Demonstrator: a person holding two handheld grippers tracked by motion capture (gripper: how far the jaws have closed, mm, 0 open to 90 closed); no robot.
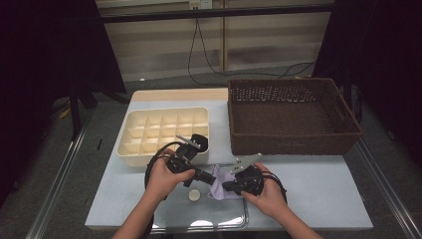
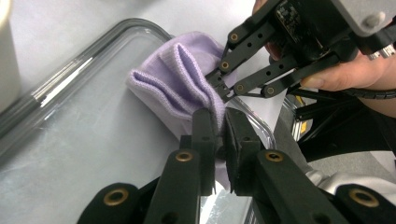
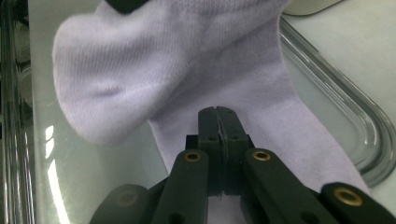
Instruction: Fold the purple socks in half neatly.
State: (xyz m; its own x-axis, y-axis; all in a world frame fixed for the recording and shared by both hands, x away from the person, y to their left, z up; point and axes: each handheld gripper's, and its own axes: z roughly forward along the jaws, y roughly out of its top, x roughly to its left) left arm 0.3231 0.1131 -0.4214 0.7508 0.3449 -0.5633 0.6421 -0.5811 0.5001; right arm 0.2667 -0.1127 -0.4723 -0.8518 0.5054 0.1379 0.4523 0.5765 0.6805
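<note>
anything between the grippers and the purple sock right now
Nothing visible. Both grippers are already clamped on the lilac sock over the clear tray: the left gripper pinches a fold of it, and the right gripper is shut on the fabric from the other side.

The left tool (image 2: 219, 133) pinches a fold of the lilac sock (image 2: 180, 77) over a clear glass tray (image 2: 79, 140) on the worktop. Farther off, the right tool (image 2: 223, 88), held in a hand (image 2: 348, 74), nips the same sock.
</note>
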